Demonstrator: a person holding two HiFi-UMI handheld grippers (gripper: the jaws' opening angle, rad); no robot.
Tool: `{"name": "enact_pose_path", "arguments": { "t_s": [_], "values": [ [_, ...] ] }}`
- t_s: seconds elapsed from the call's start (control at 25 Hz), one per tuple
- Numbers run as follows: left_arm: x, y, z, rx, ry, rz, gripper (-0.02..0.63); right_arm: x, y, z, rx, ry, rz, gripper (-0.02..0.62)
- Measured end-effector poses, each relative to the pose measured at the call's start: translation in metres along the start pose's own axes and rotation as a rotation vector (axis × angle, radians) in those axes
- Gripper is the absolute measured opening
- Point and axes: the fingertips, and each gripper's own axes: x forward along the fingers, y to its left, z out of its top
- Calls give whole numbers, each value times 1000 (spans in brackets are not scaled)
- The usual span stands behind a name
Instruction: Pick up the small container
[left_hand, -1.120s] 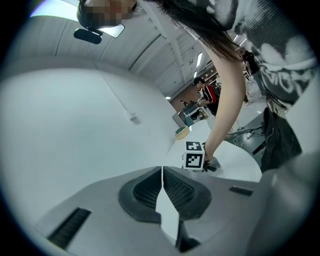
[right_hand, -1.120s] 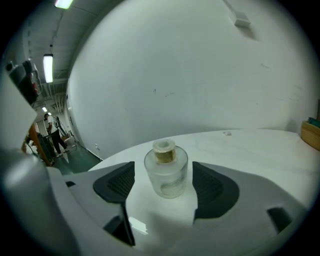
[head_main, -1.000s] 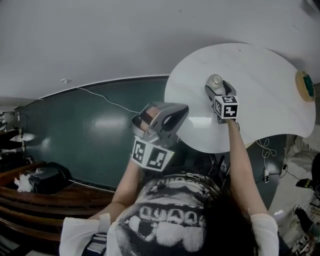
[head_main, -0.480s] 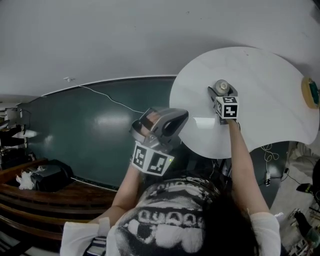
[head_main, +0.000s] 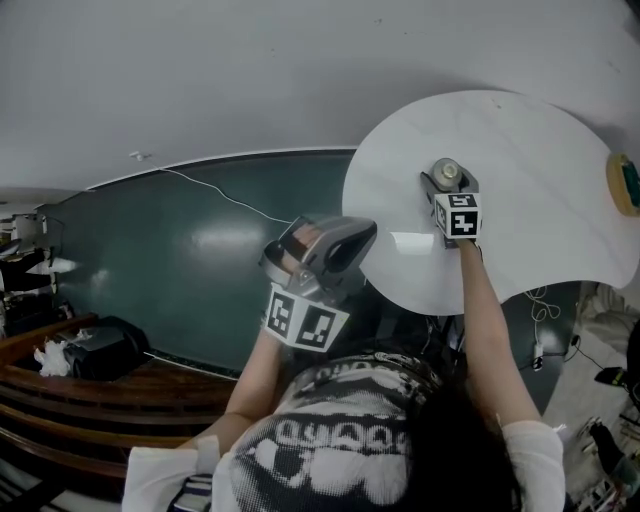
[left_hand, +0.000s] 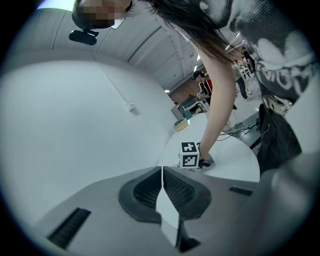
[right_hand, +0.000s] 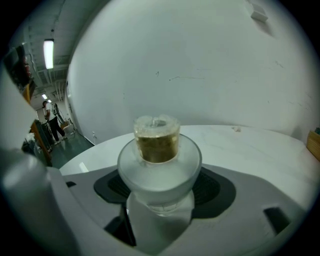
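Where the right gripper (right_hand: 160, 177) reaches forward over the table, its jaws are closing around the small container (right_hand: 159, 150). The dark ribbed pads (right_hand: 214, 187) sit just beside the container's widest part, one on each side; firm contact cannot be made out.

Container: stands upright on the table. It has a clear, cylinder-shaped top with yellow-brown contents, a wide frosted rounded collar below that, and a narrower clear foot. Its surfaces look smooth and glossy.

From the head view, the container (head_main: 446, 172) sits well in from the near edge of the table (head_main: 540, 150), directly ahead of the right gripper's marker cube (head_main: 461, 216), which is black and white with flat faces.

Left gripper (left_hand: 161, 182): jaws pressed together, nothing between them. Its ribbed dark pads (left_hand: 177, 187) meet along a thin line. The body is a smooth grey shell. It is held off the table, above the floor, near the person's chest.

Table: white, matt, with a rounded outline and a faint sheen near the front edge. A tan ring-shaped thing with a green middle (head_main: 625, 183) lies at its far right rim, well apart from the container.

Floor (head_main: 200, 270): dark green and shiny. A thin pale cable (head_main: 215, 198) runs across it. The wall beyond is plain white.
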Motion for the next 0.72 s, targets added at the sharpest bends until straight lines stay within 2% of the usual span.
{"name": "enact_pose_path", "arguments": {
  "t_s": [0.4, 0.72],
  "values": [
    [0, -6, 1, -9, -12, -11, 9, -33, -1, 9, 18, -45, 12, 331],
    [6, -10, 12, -1, -53, -23, 9, -89, 8, 28, 13, -111, 18, 331]
  ]
}}
